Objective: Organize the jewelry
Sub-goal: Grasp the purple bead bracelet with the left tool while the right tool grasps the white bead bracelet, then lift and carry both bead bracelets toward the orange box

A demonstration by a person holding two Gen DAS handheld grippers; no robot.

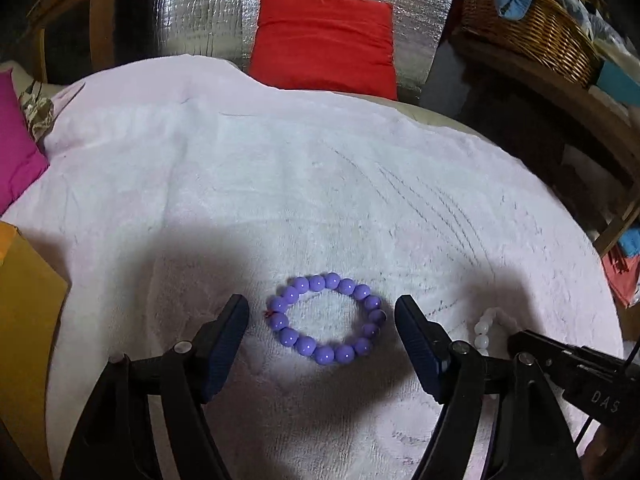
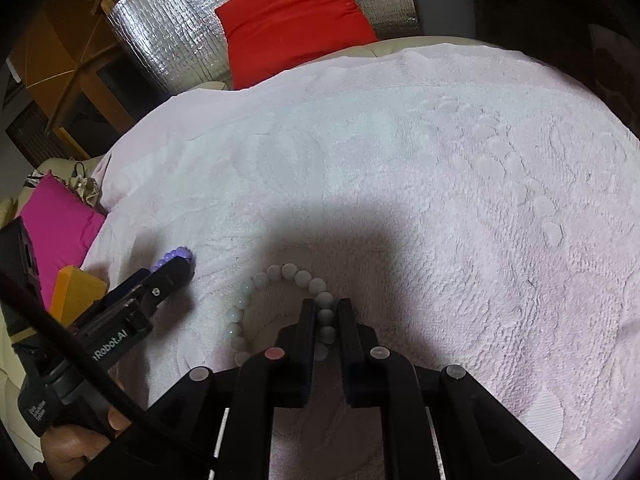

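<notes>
A purple bead bracelet (image 1: 324, 355) lies flat on the pale pink towel (image 1: 280, 180). My left gripper (image 1: 322, 304) is open, one finger on each side of the ring, and neither pad touches the beads. In the right wrist view, my right gripper (image 2: 326, 306) is shut on the right side of a white bead bracelet (image 2: 288, 270), whose other beads rest on the towel (image 2: 440, 160). A few white beads (image 1: 482, 328) and the right gripper's black finger (image 1: 532, 344) show at the right of the left wrist view. The left gripper's finger (image 2: 172, 276) hides most of the purple beads (image 2: 178, 254).
A red cushion (image 1: 324, 40) leans on a silver foil sheet (image 1: 200, 8) behind the towel. A magenta cushion (image 1: 16, 148) and an orange-yellow box (image 1: 28, 320) sit at the left. A wicker basket (image 1: 540, 28) stands on wooden furniture at the right.
</notes>
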